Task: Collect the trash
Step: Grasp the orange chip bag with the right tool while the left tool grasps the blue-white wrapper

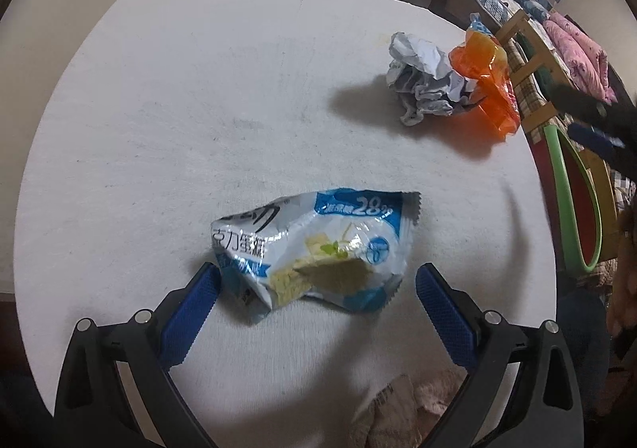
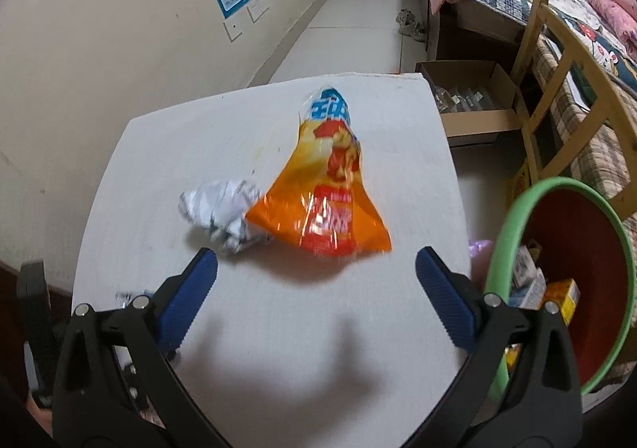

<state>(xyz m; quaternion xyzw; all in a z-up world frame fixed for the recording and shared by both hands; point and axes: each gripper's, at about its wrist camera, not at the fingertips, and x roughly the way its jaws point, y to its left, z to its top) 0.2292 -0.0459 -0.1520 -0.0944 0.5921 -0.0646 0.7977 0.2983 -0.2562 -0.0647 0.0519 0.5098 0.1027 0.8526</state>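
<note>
Left claw (image 1: 316,272) spread around blue-white wrapper (image 1: 314,249) printed "28", right claw (image 2: 316,261) spread before orange bag (image 2: 322,201)

An orange snack bag (image 2: 326,189) lay crumpled on a white table (image 2: 278,328), touching a ball of crumpled paper (image 2: 223,213) at its left. The right gripper (image 2: 316,268) hovered just short of both, its blue-padded fingers (image 2: 187,296) spread wide and empty. Beside the table's right edge stood a green-rimmed red bin (image 2: 557,249) holding small cartons.
</note>
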